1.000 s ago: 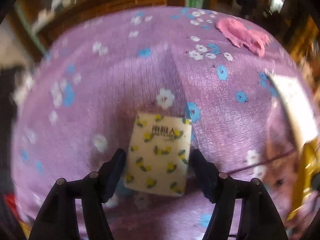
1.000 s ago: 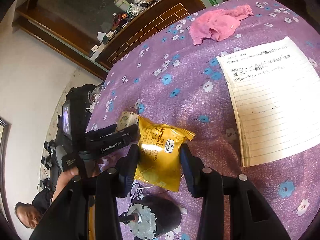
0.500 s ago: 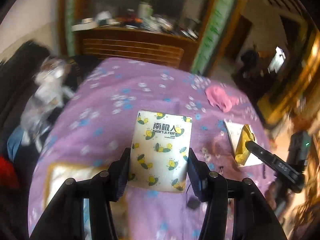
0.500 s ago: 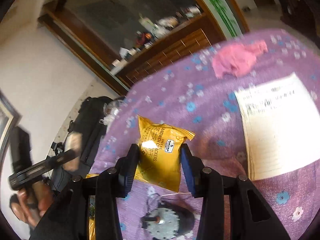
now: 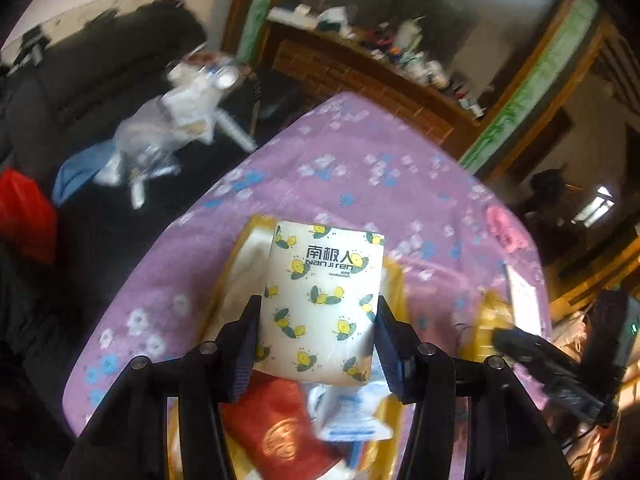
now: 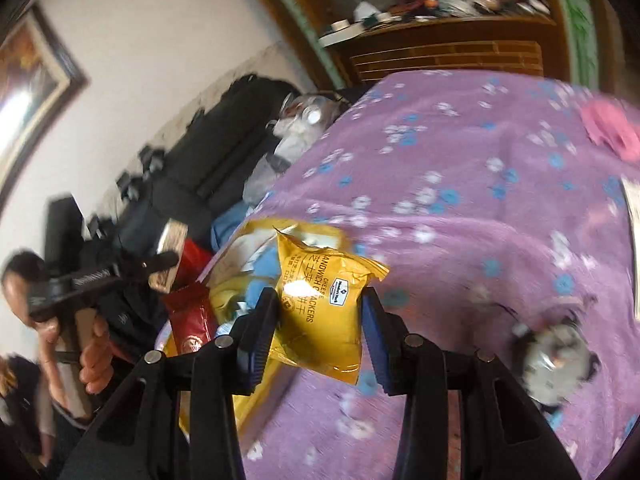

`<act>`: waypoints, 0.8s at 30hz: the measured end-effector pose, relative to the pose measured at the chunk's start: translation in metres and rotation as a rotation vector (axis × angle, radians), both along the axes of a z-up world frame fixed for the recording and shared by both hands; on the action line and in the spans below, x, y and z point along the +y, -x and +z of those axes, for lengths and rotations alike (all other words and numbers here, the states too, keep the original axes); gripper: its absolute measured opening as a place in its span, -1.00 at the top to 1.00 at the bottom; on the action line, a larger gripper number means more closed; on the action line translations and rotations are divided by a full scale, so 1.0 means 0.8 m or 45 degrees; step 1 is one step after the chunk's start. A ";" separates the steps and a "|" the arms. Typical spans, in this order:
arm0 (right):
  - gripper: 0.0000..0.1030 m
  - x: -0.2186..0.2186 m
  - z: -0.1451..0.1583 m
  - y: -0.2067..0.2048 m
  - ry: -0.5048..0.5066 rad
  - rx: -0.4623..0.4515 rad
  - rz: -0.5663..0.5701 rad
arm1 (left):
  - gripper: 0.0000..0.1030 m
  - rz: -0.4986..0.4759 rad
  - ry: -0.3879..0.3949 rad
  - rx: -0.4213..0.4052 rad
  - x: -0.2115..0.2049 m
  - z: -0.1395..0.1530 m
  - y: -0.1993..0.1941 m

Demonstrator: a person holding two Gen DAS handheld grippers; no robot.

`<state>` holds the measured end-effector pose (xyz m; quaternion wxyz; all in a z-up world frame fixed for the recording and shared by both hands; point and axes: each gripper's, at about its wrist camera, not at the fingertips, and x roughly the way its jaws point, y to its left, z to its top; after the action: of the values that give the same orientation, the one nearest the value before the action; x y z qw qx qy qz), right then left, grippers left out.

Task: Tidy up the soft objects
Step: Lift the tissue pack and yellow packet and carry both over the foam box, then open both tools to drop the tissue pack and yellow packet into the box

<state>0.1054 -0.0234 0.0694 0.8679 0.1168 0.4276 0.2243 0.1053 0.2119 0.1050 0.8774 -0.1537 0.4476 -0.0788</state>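
My left gripper is shut on a white tissue pack printed with yellow bees, held in the air above a yellow tray. In that tray lie a red packet and a white-and-blue packet. My right gripper is shut on a yellow cracker packet, held up beside the same yellow tray at the table's left edge. The other gripper with the tissue pack shows at the left of the right wrist view, in a person's hand.
The table wears a purple flowered cloth. A pink cloth lies at its far right, a grey motor near the front right, and a lined paper sheet beside it. A black sofa with bags stands left of the table.
Both grippers have lifted their packs off the cloth and swung left toward the yellow tray, rolling as they went. Both grips look the same.
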 end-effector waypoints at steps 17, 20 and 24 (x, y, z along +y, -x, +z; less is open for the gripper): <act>-0.16 0.120 -0.058 -0.096 0.102 0.086 0.054 | -0.19 -0.105 -0.027 -0.039 -0.010 -0.063 -0.014; -0.51 0.111 -0.043 -0.080 0.077 0.018 -0.004 | -0.26 -0.050 -0.034 -0.080 -0.010 -0.053 -0.002; -0.56 0.084 -0.032 -0.053 -0.034 0.028 -0.056 | -0.41 0.120 0.046 -0.211 0.002 -0.035 0.046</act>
<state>0.1480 0.0437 0.0439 0.8662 0.1403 0.4314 0.2094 0.0682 0.2133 0.0768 0.9112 -0.1833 0.3643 -0.0577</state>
